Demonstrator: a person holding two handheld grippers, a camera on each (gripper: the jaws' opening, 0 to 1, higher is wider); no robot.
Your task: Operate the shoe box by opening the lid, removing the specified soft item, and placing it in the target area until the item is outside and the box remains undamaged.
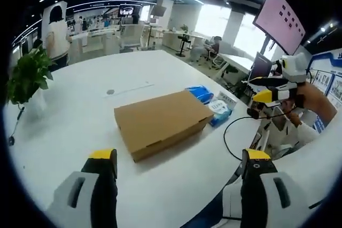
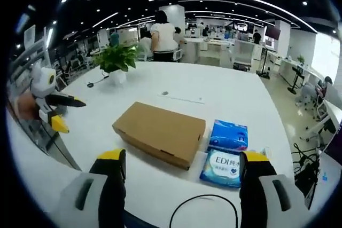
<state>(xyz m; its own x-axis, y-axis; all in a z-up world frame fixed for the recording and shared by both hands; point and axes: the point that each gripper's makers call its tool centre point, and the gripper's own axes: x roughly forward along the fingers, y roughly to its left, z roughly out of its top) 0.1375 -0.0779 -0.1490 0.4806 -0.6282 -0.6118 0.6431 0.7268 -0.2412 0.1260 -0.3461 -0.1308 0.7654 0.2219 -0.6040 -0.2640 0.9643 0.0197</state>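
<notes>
- In the left gripper view the left gripper (image 1: 179,166) rises from the bottom edge with its two yellow-tipped jaws set wide apart and nothing between them.
- The shoe box (image 1: 162,123), plain brown cardboard with its lid shut flat, lies on the white table (image 1: 80,116) at the centre of that frame, above the gap between the jaws and clear of both tips; its near corner sits a little above and right of the left-hand tip.
- Just beyond the box, toward centre right, two blue tissue packs (image 1: 209,101) lie beside its far edge.
- At the right edge of the same view the right gripper (image 1: 267,96) is held by a hand, well apart from the box; its yellow tips look close together there.
- A potted plant (image 1: 28,75) stands at the left edge of the table.
- In the right gripper view the right gripper (image 2: 181,164) shows its own jaws spread wide at the bottom, empty.
- The shoe box (image 2: 160,132) lies in the middle of that frame, above the jaws, nearer the left-hand tip but not touching it.
- The tissue packs (image 2: 227,150) lie just beside the box on its right, the nearer one close above the right-hand tip.
- A black cable (image 2: 200,201) loops on the table between the jaws.
- The left gripper (image 2: 56,113) appears at the left edge, away from the box.
</notes>
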